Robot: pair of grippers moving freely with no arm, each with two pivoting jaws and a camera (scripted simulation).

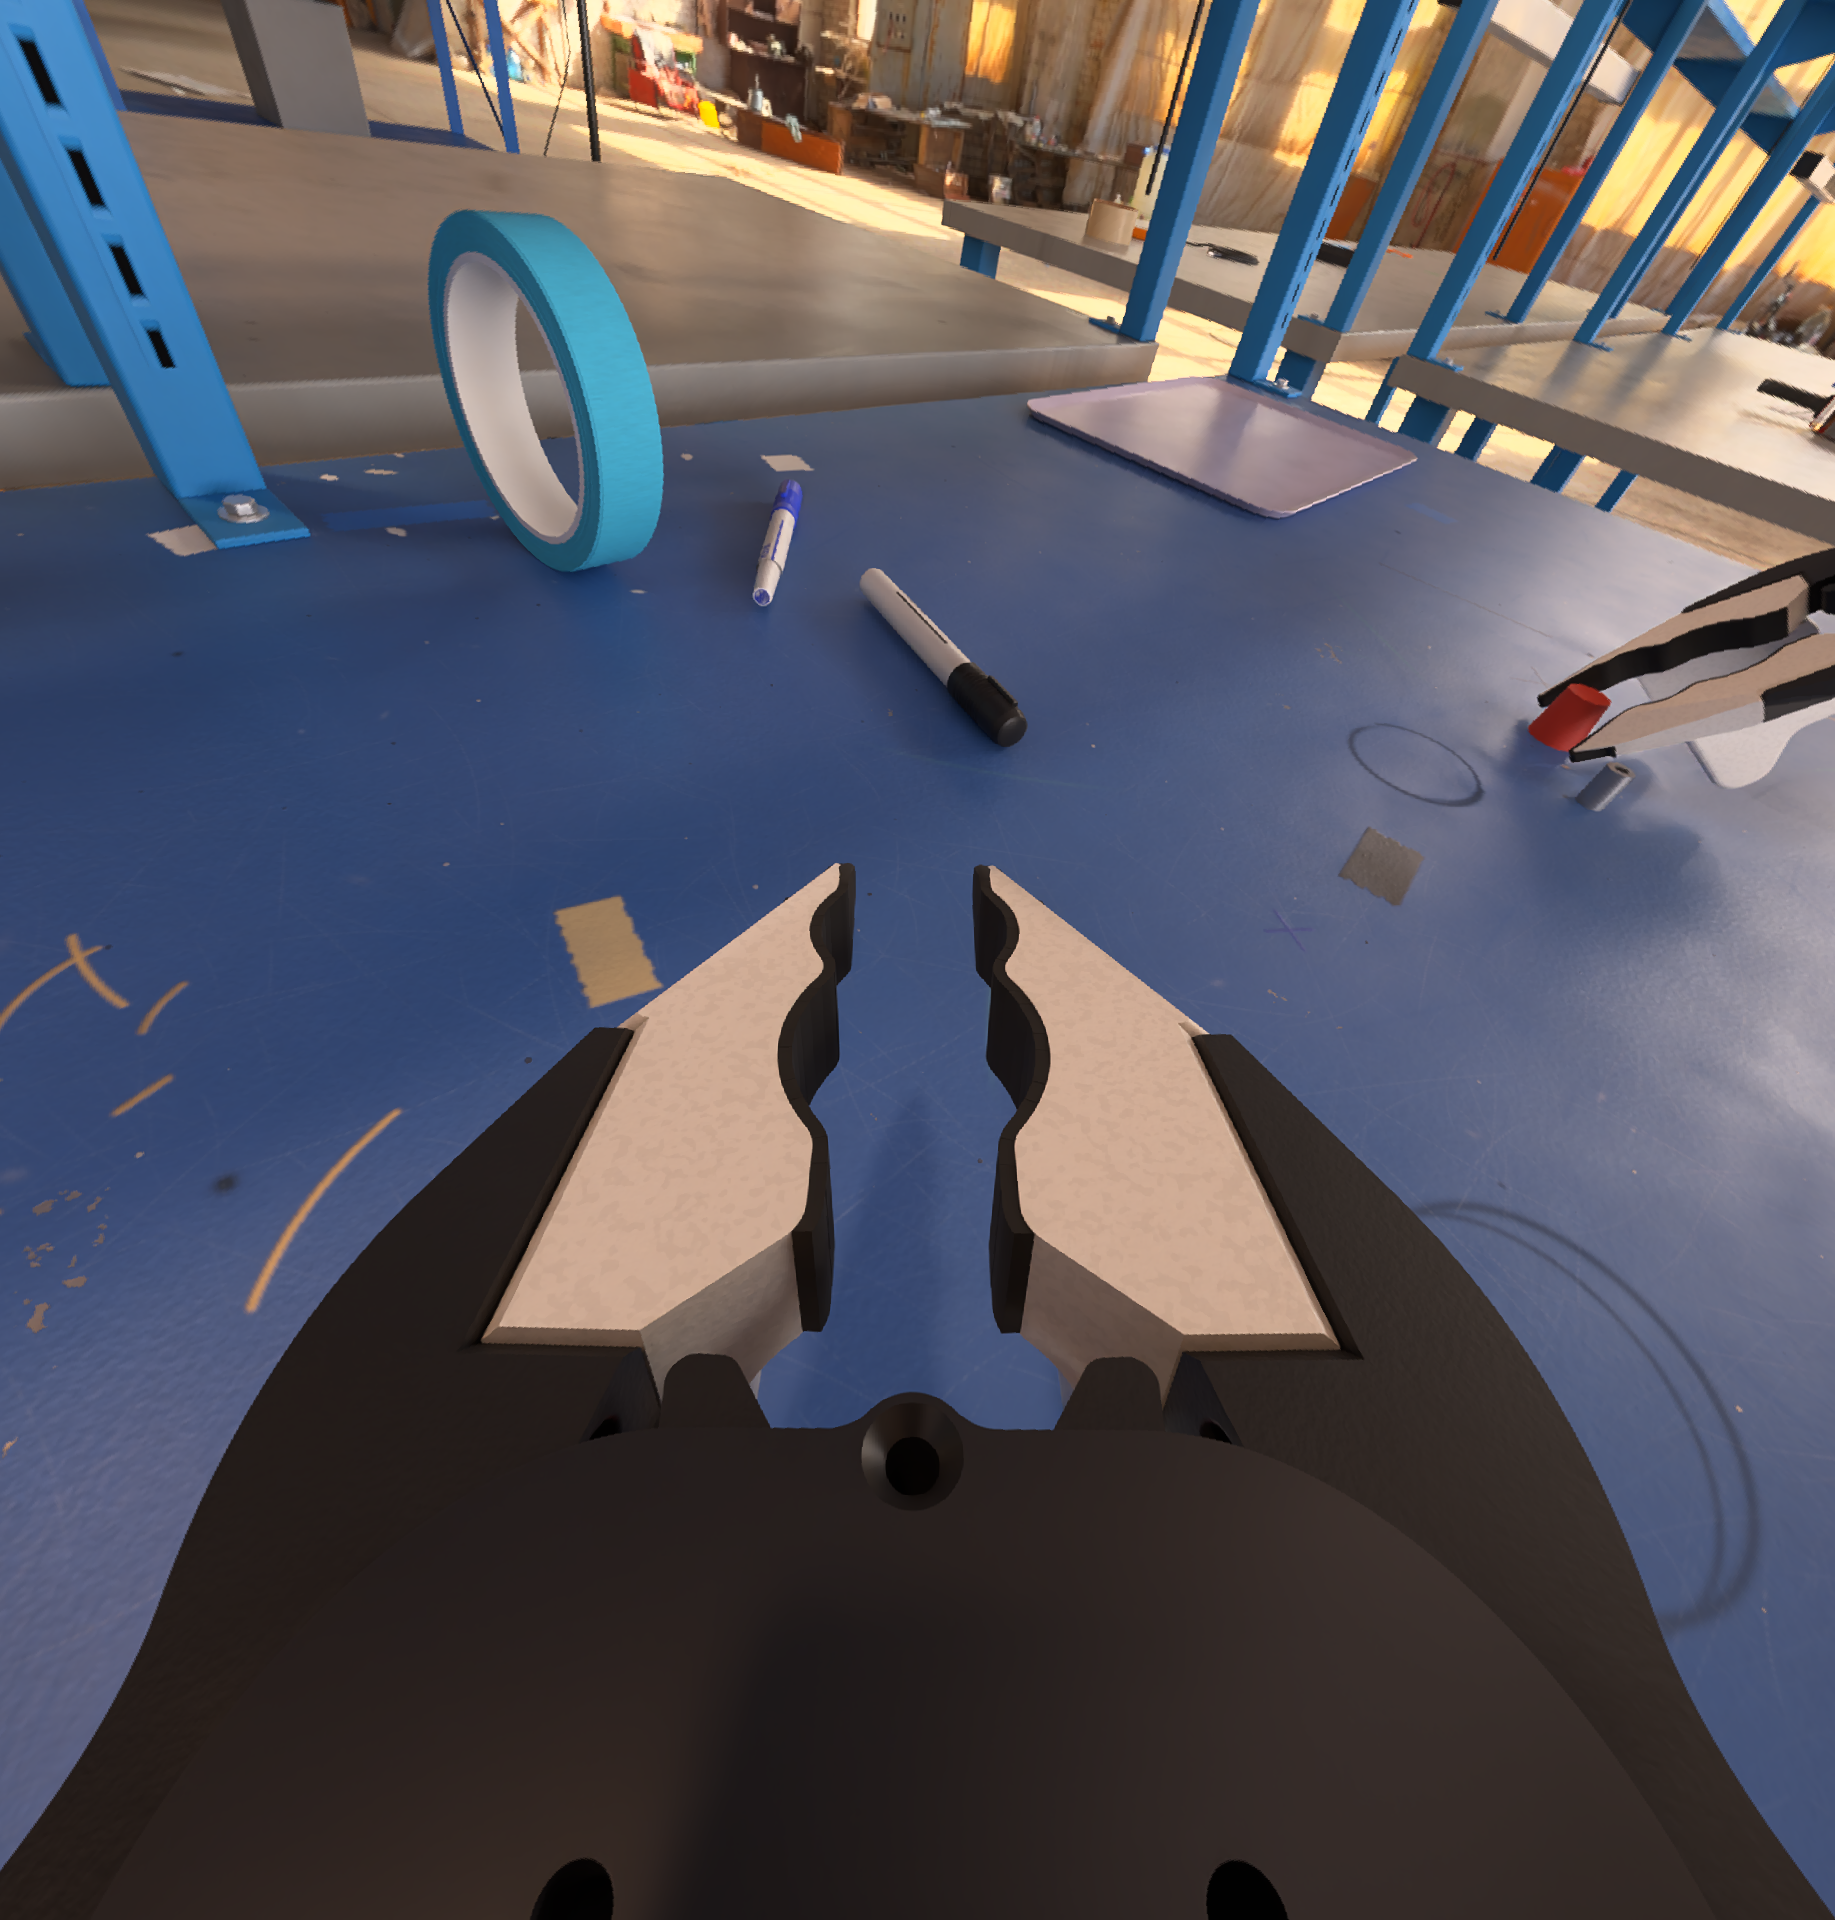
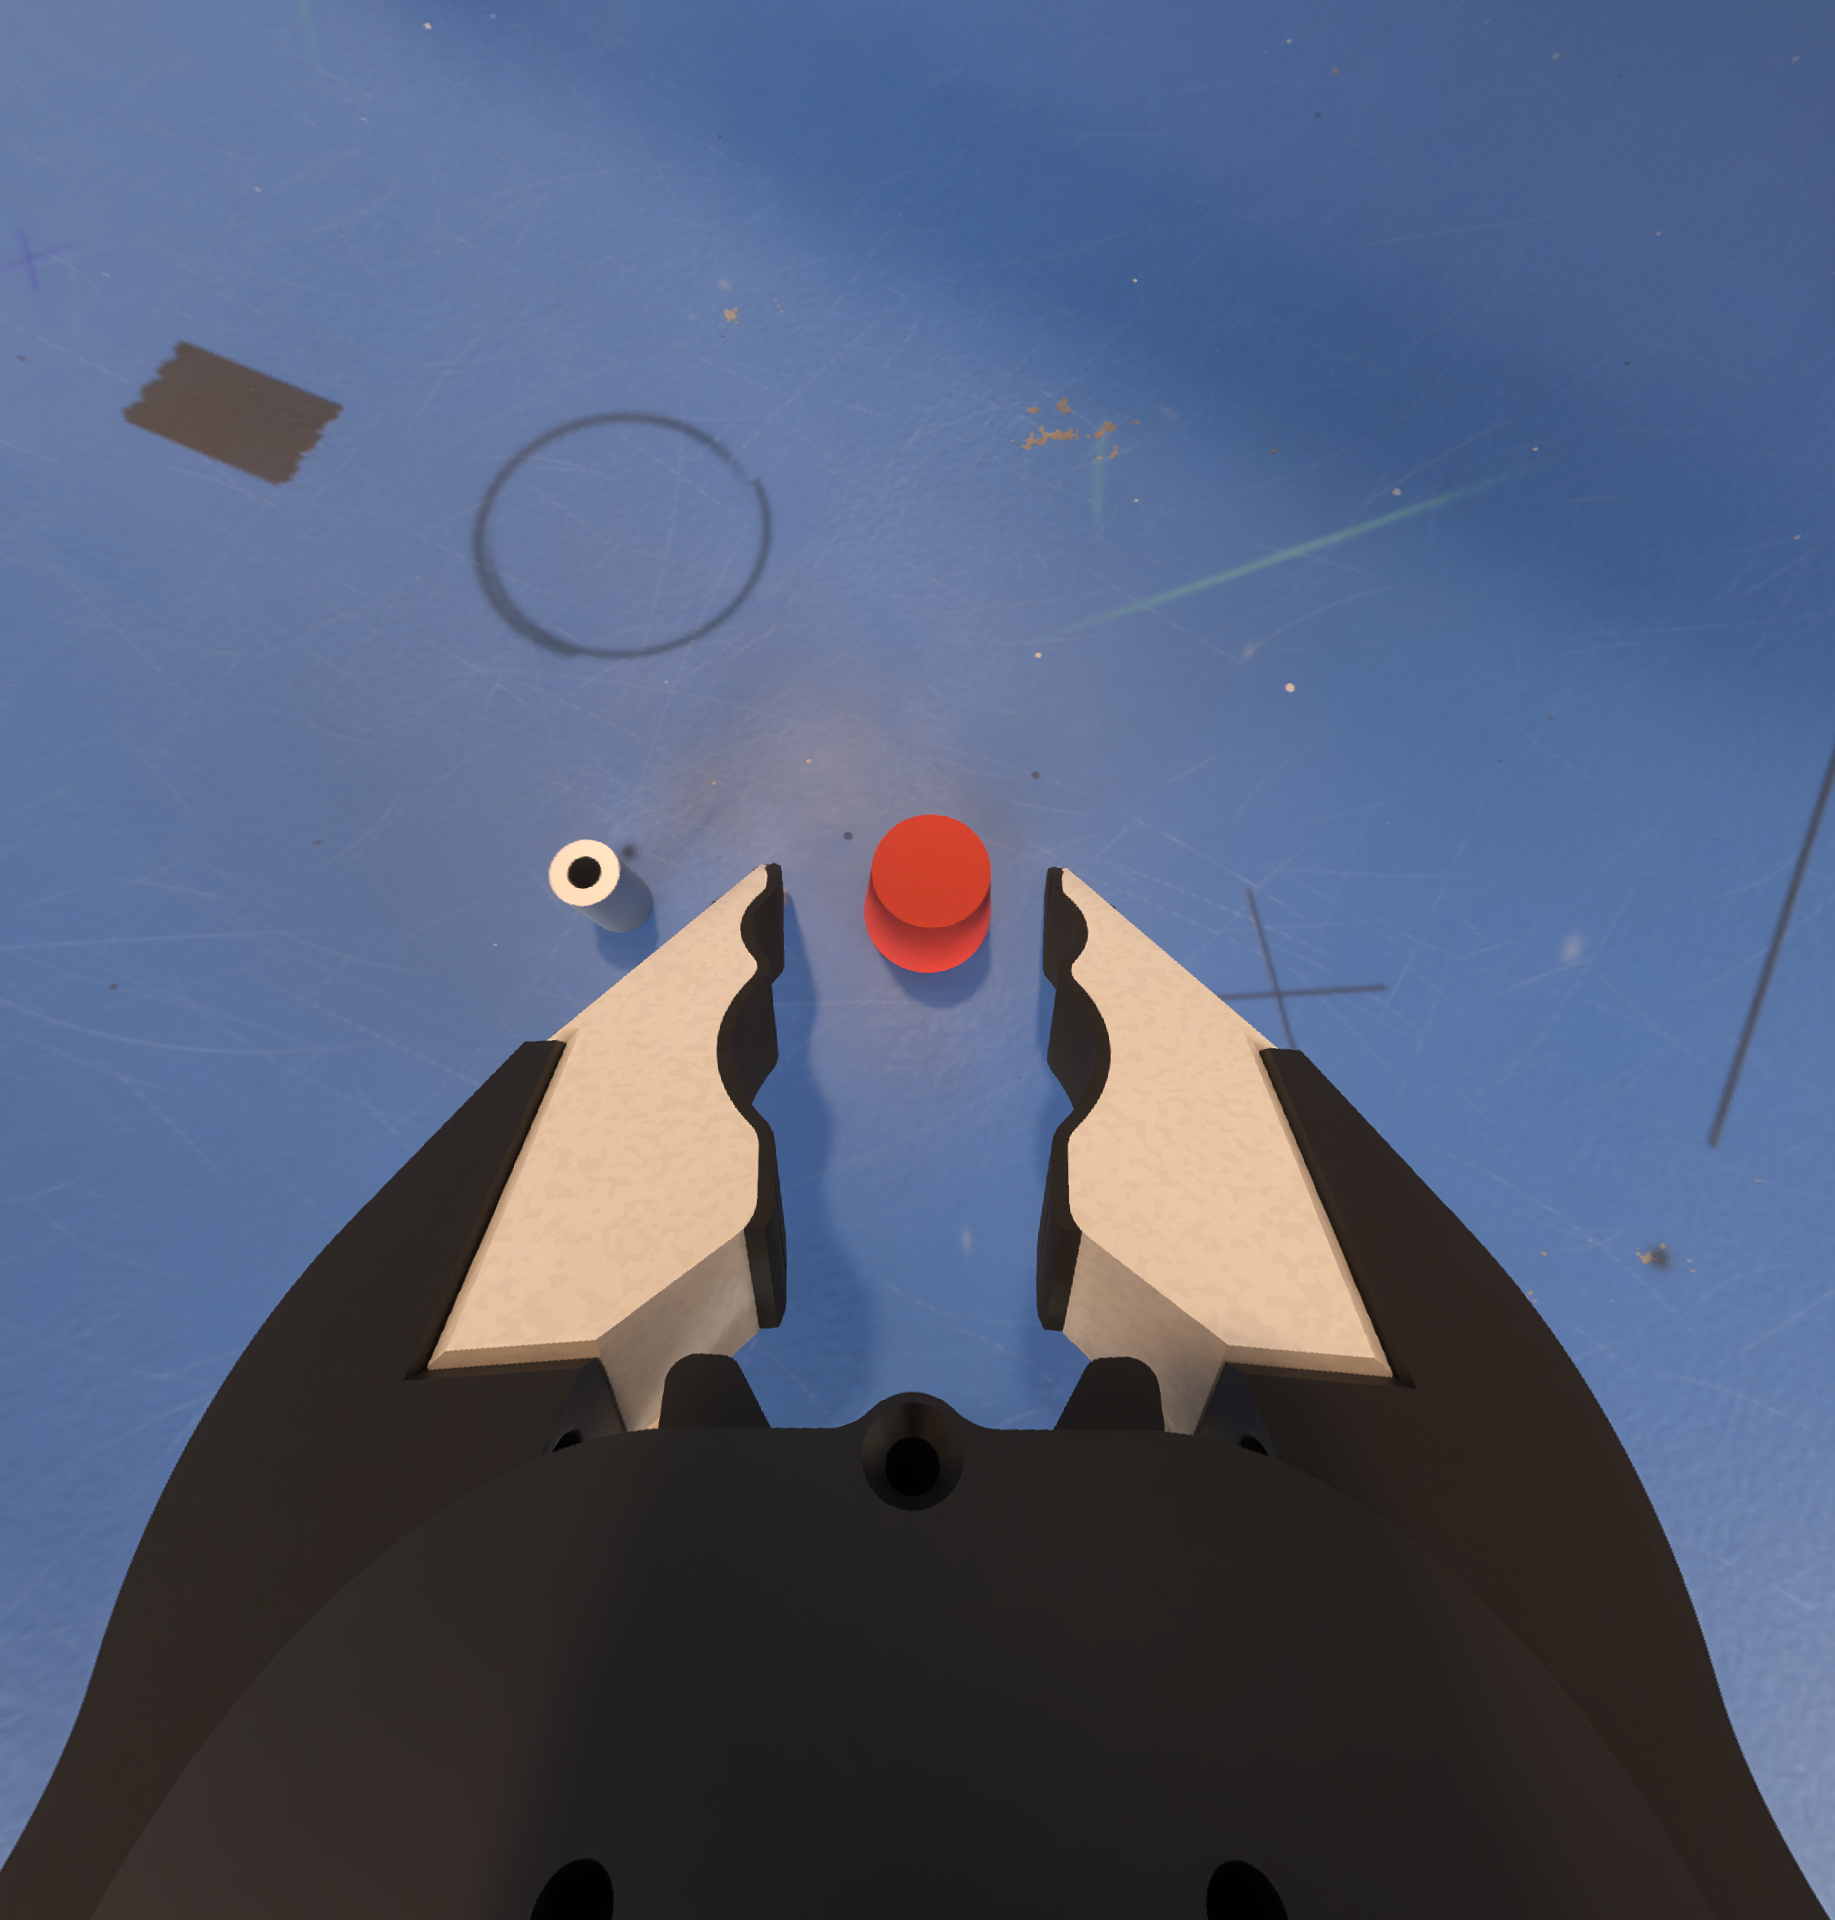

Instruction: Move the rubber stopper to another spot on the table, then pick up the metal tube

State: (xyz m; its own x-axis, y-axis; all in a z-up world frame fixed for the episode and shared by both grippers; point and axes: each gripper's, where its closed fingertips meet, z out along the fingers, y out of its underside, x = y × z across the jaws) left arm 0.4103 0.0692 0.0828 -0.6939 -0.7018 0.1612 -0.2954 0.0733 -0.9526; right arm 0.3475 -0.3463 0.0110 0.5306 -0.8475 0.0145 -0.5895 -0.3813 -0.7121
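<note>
A red rubber stopper (image 2: 928,894) stands on the blue table, between the fingertips of my right gripper (image 2: 913,878). The jaws are open, with a gap on each side of the stopper. A short metal tube (image 2: 599,883) lies just left of the left fingertip. In the left wrist view the right gripper (image 1: 1562,722) is far right with the stopper (image 1: 1567,715) at its tips and the tube (image 1: 1606,784) just below. My left gripper (image 1: 915,878) is open and empty, low over the table and well away from both.
A blue tape roll (image 1: 544,390) stands on edge at the back left beside a blue rack post (image 1: 113,291). A blue marker (image 1: 778,540) and a black-capped marker (image 1: 942,655) lie mid-table. A flat tray (image 1: 1219,442) sits at the back right.
</note>
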